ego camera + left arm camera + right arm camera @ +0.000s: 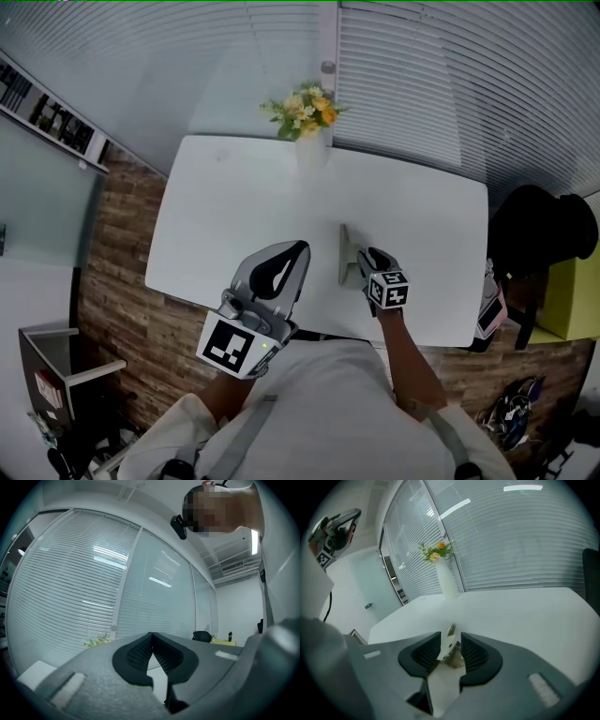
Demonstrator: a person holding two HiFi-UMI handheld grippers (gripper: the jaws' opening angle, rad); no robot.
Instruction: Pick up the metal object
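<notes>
**White table (234, 216): one metal object (345, 253) sits between slack right jaws**

Object is a pale flat strip standing on edge near the table's front edge, in the gap of the right gripper (364, 264). Jaws are spread and the pads aren't clamping it; it sits closer to one pad. Left gripper (296, 251) is just left of it, lifted, jaws tip to tip with nothing in them. Two grippers, one marker cube (387, 289) each. One vase (311, 150) of flowers at the far edge. One dark chair (539, 225) off right.
</notes>
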